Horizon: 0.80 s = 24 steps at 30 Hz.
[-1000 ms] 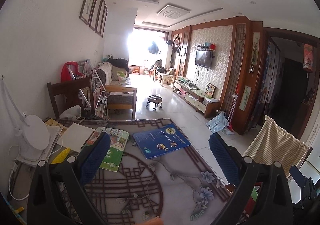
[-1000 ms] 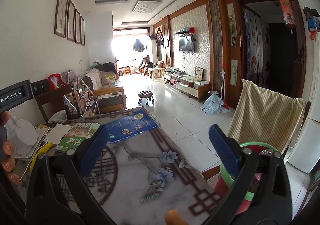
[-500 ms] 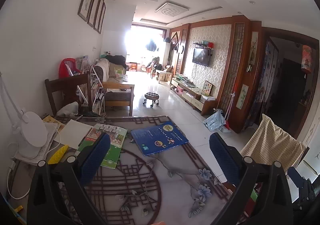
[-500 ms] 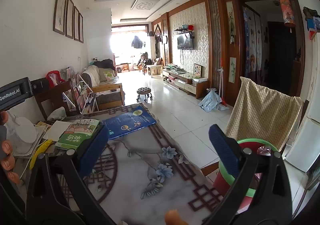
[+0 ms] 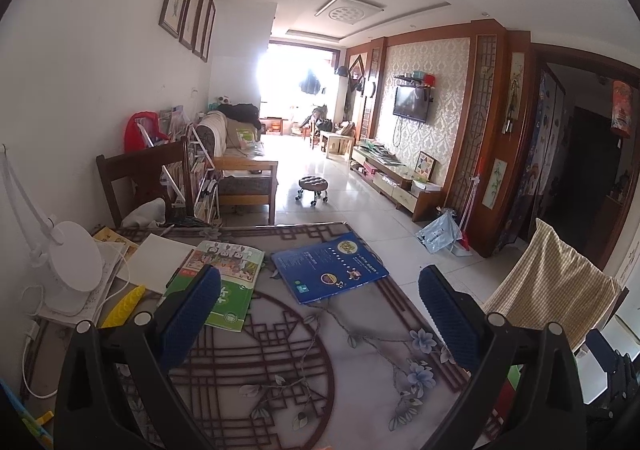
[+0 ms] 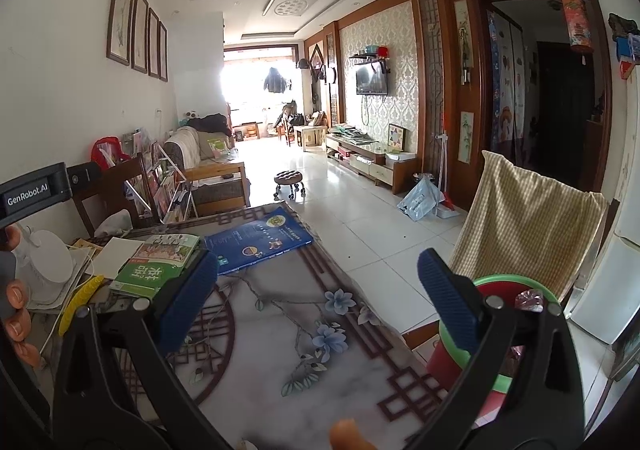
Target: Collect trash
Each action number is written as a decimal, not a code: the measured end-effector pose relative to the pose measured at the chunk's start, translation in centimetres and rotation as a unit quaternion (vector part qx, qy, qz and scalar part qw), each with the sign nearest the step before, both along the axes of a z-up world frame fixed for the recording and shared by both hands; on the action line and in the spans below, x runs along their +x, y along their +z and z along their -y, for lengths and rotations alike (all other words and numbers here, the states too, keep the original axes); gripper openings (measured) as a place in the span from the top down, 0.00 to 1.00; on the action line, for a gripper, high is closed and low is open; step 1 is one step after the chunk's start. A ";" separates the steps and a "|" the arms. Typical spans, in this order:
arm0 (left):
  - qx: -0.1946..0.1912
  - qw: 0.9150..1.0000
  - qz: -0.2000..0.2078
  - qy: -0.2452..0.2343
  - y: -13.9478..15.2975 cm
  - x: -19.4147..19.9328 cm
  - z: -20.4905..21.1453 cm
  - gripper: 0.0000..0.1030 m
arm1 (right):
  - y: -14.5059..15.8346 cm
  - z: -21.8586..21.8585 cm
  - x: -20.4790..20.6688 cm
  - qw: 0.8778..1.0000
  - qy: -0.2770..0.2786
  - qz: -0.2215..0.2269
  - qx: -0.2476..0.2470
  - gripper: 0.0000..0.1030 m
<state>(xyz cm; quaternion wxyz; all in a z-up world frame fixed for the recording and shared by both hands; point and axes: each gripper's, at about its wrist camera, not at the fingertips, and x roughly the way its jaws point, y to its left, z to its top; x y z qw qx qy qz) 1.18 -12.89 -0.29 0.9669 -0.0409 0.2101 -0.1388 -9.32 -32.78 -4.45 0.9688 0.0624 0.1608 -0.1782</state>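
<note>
My right gripper (image 6: pixel 318 302) is open and holds nothing; it hovers above the patterned table cover (image 6: pixel 280 350). Just right of the table stands a red bin with a green rim (image 6: pixel 496 288), partly hidden behind my right finger, with a crinkled pink wrapper (image 6: pixel 529 298) inside. A small orange thing (image 6: pixel 346 434) pokes in at the bottom edge; what it is I cannot tell. My left gripper (image 5: pixel 320 314) is also open and empty over the same table (image 5: pixel 280 362). Its body (image 6: pixel 36 190) and the hand on it show at the left of the right wrist view.
At the table's far end lie a blue book (image 5: pixel 328 268), a green book (image 5: pixel 224 282), a white sheet (image 5: pixel 160 262), a yellow item (image 5: pixel 124 304) and a white lamp (image 5: pixel 68 266). A chair draped with checked cloth (image 6: pixel 520 222) stands behind the bin.
Both views have drifted only slightly. Both grippers stay open and empty, and nothing on the table has moved.
</note>
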 end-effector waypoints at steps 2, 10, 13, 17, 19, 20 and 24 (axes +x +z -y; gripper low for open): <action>-0.001 1.000 -0.002 0.000 0.0 0.1 -0.1 0.08 | -0.1 0.0 0.1 1.000 0.001 -0.002 0.000 0.04; 0.001 1.000 -0.001 -0.001 -0.1 0.1 -0.1 0.08 | -0.2 0.1 0.4 1.000 0.005 -0.009 0.002 0.04; 0.001 1.000 -0.003 0.000 -0.1 0.1 -0.1 0.08 | -0.5 0.2 0.6 1.000 0.006 -0.014 0.003 0.04; 0.003 1.000 -0.009 0.002 -0.7 0.4 -0.7 0.08 | -1.0 0.4 0.8 1.000 0.008 -0.023 0.007 0.04; 0.004 1.000 -0.013 0.003 -1.1 0.7 -1.0 0.08 | -1.3 0.5 0.9 1.000 0.009 -0.027 0.009 0.04; 0.004 1.000 -0.016 0.003 -1.3 0.7 -1.0 0.08 | -1.5 0.5 1.0 0.999 0.010 -0.029 0.010 0.04; 0.005 1.000 -0.027 0.004 -2.1 0.9 -1.2 0.08 | -2.6 0.8 1.6 0.999 0.017 -0.048 0.017 0.04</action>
